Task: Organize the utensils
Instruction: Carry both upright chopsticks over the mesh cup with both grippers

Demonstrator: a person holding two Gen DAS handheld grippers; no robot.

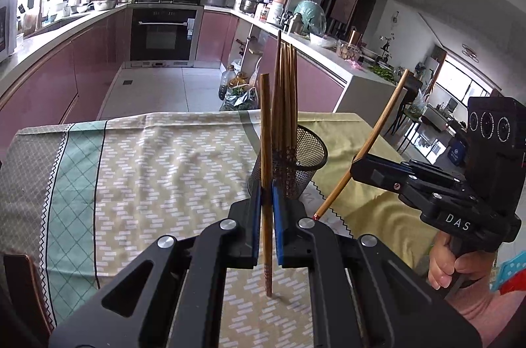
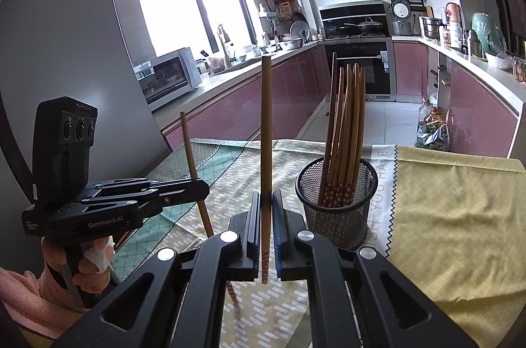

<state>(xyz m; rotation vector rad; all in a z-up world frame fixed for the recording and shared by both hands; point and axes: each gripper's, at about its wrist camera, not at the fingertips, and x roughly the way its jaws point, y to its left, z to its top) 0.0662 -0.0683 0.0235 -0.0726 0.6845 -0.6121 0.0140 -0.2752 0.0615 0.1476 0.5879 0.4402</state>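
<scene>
The left tongs pinch one chopstick upright, its patterned tip just above the cloth covering the desk. The right tongs pinch a second chopstick, also upright. Between and beyond them stands a black mesh cup on the cloth, holding a bundle of chopsticks that lean together.

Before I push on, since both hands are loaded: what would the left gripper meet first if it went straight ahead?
Probably the mesh holder, just right of the left gripper and its chopstick; depth is unclear.
</scene>
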